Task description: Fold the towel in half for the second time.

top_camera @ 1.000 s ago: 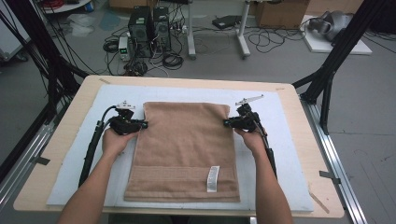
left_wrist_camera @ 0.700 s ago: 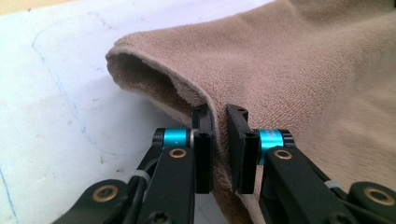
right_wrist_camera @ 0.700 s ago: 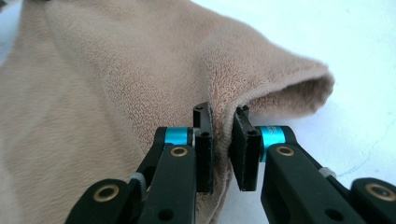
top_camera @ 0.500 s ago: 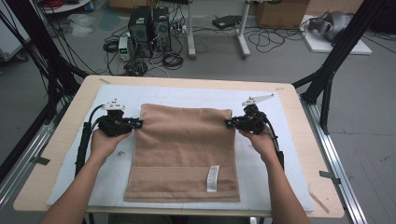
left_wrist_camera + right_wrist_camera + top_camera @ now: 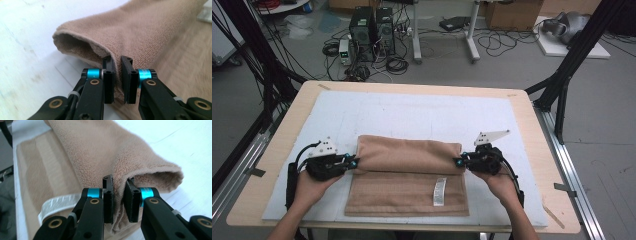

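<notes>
A tan towel [image 5: 407, 172] lies on the white mat [image 5: 422, 117], its far part lifted and folded toward the person, forming a rounded roll across its middle. My left gripper [image 5: 353, 162] is shut on the towel's left corner, with cloth [image 5: 140, 37] pinched between its jaws [image 5: 117, 72]. My right gripper [image 5: 458, 162] is shut on the right corner, the fold [image 5: 140, 162] bulging above its jaws [image 5: 119, 192]. A white label [image 5: 439, 191] shows on the flat near layer, also seen as a white label [image 5: 60, 203] beside the right gripper.
The mat covers a wooden table [image 5: 532, 130] with metal rails [image 5: 569, 180] along its sides. Behind the table stand computer towers [image 5: 372, 25], loose cables [image 5: 507, 42] and a black frame [image 5: 569, 65]. Bare mat lies beyond the towel.
Both grippers have moved toward the person, carrying the towel's far edge up and over. The towel was flat before and now has a folded roll across its middle.
</notes>
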Available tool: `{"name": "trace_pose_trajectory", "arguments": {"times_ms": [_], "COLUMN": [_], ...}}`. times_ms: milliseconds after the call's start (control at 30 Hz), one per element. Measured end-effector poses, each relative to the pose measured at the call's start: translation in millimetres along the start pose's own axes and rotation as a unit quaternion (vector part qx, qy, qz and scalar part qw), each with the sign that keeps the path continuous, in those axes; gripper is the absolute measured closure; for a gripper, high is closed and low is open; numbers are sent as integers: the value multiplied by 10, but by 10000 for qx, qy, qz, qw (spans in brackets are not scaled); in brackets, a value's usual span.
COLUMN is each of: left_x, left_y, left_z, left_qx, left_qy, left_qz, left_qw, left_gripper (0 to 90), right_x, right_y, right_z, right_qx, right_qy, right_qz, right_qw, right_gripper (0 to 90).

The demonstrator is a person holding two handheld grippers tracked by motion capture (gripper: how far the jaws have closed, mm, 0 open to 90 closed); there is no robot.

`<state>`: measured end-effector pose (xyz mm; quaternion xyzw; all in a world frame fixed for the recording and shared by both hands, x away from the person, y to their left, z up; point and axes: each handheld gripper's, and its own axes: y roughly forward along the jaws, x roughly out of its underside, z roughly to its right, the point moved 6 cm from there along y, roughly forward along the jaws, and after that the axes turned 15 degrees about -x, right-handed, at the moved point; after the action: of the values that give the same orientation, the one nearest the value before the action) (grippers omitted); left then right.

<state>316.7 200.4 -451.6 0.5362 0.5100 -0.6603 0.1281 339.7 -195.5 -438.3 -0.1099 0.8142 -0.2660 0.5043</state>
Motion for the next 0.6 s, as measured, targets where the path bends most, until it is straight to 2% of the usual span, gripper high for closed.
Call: {"name": "trace_pose_trajectory", "arguments": {"times_ms": [133, 267, 333, 500, 600], "left_x": [136, 175, 157, 18, -77], "left_y": [-52, -119, -170, -269, -207], "left_z": [78, 84, 63, -67, -196], "left_qx": [27, 71, 58, -17, -140], "left_qy": [-80, -42, -43, -50, -225], "left_qz": [41, 6, 3, 92, 90], "left_qw": [10000, 10000, 10000, 9999, 9996], "left_gripper": [810, 775, 734, 604, 523], "right_x": [151, 278, 300, 180, 42], "right_y": [35, 26, 0, -115, -132], "right_z": [-74, -97, -106, -112, -49], "right_qx": [33, 19, -7, 142, 296], "right_qy": [-31, 15, 73, -37, -108], "right_qz": [-61, -105, -82, 50, -9], "right_qw": [10000, 9999, 9999, 9999, 9995], "right_gripper": [781, 742, 669, 566, 520]}}
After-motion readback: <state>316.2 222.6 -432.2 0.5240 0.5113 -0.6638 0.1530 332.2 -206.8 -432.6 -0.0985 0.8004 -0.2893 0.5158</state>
